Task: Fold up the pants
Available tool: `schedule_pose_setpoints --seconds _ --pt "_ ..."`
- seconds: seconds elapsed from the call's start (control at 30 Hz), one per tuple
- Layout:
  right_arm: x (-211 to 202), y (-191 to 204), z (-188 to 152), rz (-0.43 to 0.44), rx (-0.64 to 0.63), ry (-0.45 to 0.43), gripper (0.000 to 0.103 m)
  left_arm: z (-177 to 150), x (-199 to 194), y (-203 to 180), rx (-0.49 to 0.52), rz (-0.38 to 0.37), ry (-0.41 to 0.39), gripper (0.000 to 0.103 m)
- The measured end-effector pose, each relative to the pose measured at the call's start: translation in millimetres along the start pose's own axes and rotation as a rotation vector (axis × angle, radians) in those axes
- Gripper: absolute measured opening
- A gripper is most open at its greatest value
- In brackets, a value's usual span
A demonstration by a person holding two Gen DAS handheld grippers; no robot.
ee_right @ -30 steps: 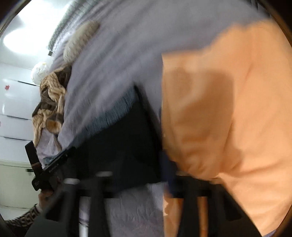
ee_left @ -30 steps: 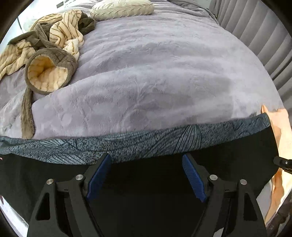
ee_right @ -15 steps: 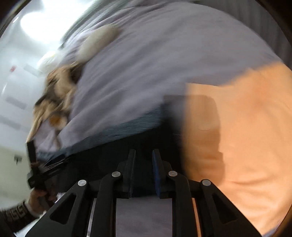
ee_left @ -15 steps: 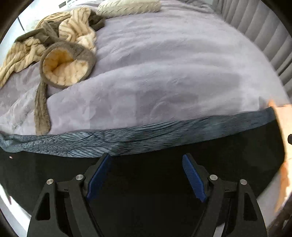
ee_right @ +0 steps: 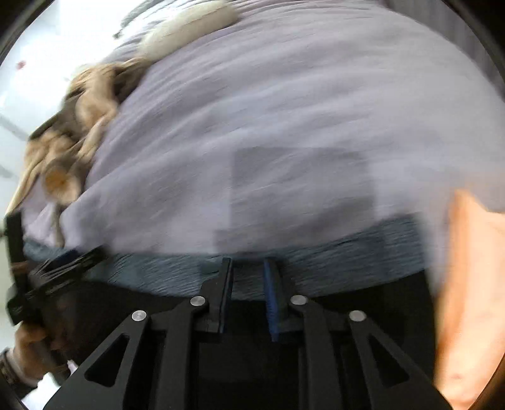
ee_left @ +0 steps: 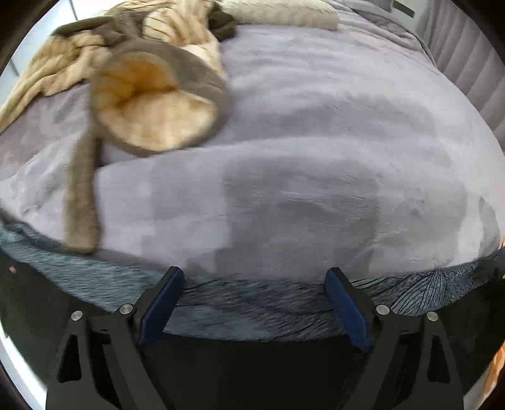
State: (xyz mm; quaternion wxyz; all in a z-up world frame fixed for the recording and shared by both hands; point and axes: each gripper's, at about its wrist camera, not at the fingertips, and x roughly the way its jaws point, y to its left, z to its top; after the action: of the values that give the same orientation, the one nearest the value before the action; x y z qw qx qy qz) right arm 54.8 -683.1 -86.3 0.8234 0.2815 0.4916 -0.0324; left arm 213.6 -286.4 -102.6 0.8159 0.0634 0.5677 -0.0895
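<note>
In the left wrist view, the left gripper (ee_left: 252,302) has just been widening its jaws and stands spread over the patterned waistband (ee_left: 252,302) of the black pants (ee_left: 252,372). The cloth lies under and between the pads without being pinched. The pants stretch flat across the near edge of the grey bed (ee_left: 315,142); a striped tan robe (ee_left: 151,94) and a pillow (ee_left: 277,12) sit farther up.

In the right wrist view, blurred by motion, the right gripper (ee_right: 247,296) has just been easing apart too, with a narrow gap over the same waistband and nothing visibly clamped. An orange cloth (ee_right: 467,299) lies just beside the pants at right.

The pants look laid out, or perhaps folded once. At least 1 more fold seems left.
</note>
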Motion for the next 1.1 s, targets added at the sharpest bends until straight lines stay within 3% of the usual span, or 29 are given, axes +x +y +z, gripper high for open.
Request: schedule_pose_setpoints --seconds 0.03,0.07,0.13,0.2,0.33,0.5,0.8,0.93,1.1 --pt "-9 -5 -1 0.013 0.018 -0.006 0.036 -4 -9 8 0.006 0.002 -0.006 0.092" --pt "-22 -10 -6 0.022 0.033 -0.021 0.055 -9 -17 15 0.018 0.013 -0.011 0.092" --pt "-48 -20 -25 0.013 0.043 -0.048 0.066 -24 -30 31 0.035 0.051 -0.015 0.092" --pt "-59 -25 -43 0.014 0.05 -0.04 0.066 -42 -39 46 0.02 0.081 -0.001 0.092" --pt "-47 -44 -81 -0.027 0.113 0.034 0.066 -88 -28 89 -0.092 0.148 0.13 0.092" --pt "-64 -37 -98 -0.036 0.093 0.04 0.067 -119 -52 110 -0.16 0.157 0.171 0.092" --pt "-87 -10 -137 0.076 0.098 0.124 0.075 -166 -117 138 -0.236 0.166 0.171 0.092" --pt "-79 20 -149 0.111 0.071 0.161 0.076 -188 -136 174 -0.277 0.172 0.159 0.092" --pt "-71 67 -161 0.153 0.051 0.177 0.076 -189 -141 198 -0.268 0.181 0.153 0.092"
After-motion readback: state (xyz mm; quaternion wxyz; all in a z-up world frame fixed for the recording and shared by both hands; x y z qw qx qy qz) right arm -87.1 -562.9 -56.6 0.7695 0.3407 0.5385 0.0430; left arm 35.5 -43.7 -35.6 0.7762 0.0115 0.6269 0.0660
